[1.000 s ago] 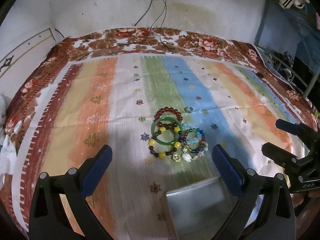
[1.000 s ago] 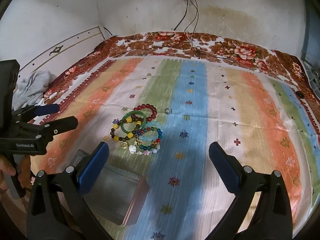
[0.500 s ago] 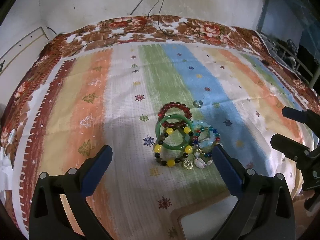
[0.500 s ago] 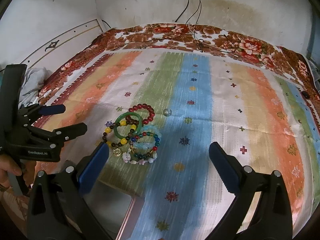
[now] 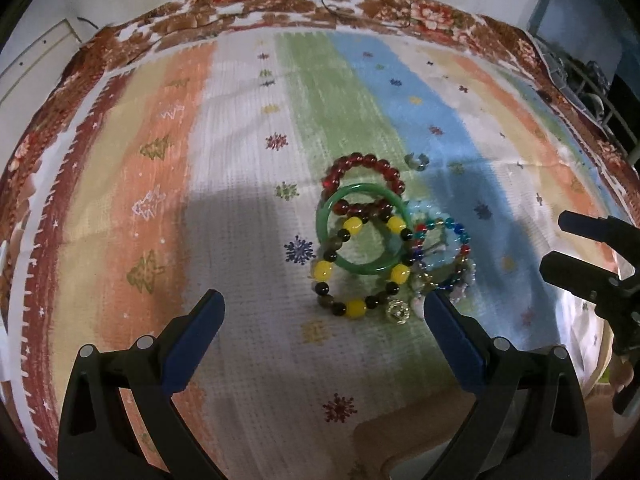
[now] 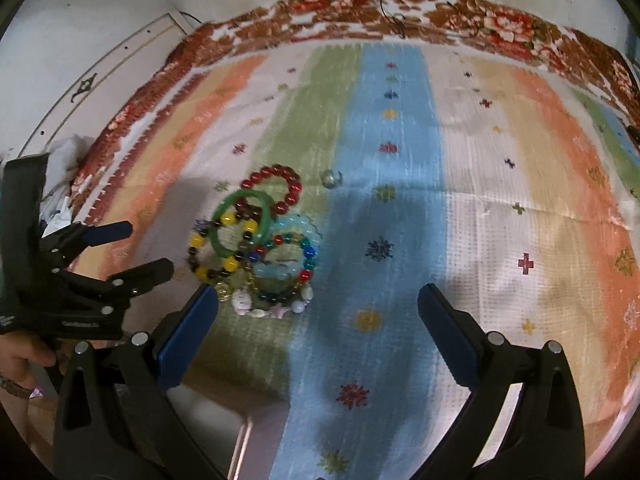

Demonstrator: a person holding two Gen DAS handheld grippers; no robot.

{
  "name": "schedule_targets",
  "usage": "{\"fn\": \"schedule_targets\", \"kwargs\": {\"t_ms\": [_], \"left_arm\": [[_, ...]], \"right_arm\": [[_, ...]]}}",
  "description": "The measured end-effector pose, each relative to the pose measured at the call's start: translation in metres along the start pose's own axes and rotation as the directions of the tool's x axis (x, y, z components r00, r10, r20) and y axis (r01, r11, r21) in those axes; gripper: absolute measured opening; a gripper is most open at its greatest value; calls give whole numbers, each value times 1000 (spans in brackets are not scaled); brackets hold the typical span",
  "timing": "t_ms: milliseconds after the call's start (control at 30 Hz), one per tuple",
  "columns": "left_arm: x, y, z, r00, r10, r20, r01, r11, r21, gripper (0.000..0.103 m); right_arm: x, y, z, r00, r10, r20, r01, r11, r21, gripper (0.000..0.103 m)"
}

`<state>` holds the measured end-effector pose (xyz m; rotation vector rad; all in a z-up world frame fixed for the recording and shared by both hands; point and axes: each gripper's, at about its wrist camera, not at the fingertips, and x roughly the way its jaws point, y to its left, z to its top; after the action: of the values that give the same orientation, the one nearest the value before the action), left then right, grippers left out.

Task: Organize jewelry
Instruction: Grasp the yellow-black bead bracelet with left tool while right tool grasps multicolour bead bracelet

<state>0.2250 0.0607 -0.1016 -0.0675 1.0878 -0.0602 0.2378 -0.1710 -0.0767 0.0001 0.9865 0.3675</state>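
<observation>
Over on the left wrist view, the left gripper had its blue-padded fingers spread wide apart with nothing between them, hovering above a striped bedspread on a bed. Just past the fingertips sat the jewelry pile: a green bangle lying on top of a yellow-and-dark beaded bracelet, with a red beaded bracelet overlapping the bangle's far edge. To the right of those was a multicolored beaded bracelet, touching the bangle, and a small ring lay on its own just beyond the red one. The right gripper poked in from the right edge, fingers apart too. From the right wrist view, the right gripper was also wide open and empty, and the same pile lay ahead and left of centre, with the bangle, red bracelet and a pale blue beaded bracelet all overlapping. The left gripper came in from the left, held by a hand, its fingers parted near the pile.
</observation>
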Motion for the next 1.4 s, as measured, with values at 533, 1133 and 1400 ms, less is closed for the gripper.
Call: {"fn": "schedule_targets", "kwargs": {"t_ms": [533, 1133, 1400], "left_arm": [[35, 15, 3, 994, -5, -107, 2, 1000, -27, 78], [52, 7, 5, 993, 68, -101, -60, 995, 77, 45], [52, -9, 0, 994, 40, -103, -25, 990, 139, 10]], "right_arm": [[48, -13, 13, 989, 76, -130, -62, 992, 111, 98], [75, -15, 19, 977, 123, -177, -99, 985, 139, 40], [78, -12, 16, 963, 201, -182, -176, 973, 149, 19]]}}
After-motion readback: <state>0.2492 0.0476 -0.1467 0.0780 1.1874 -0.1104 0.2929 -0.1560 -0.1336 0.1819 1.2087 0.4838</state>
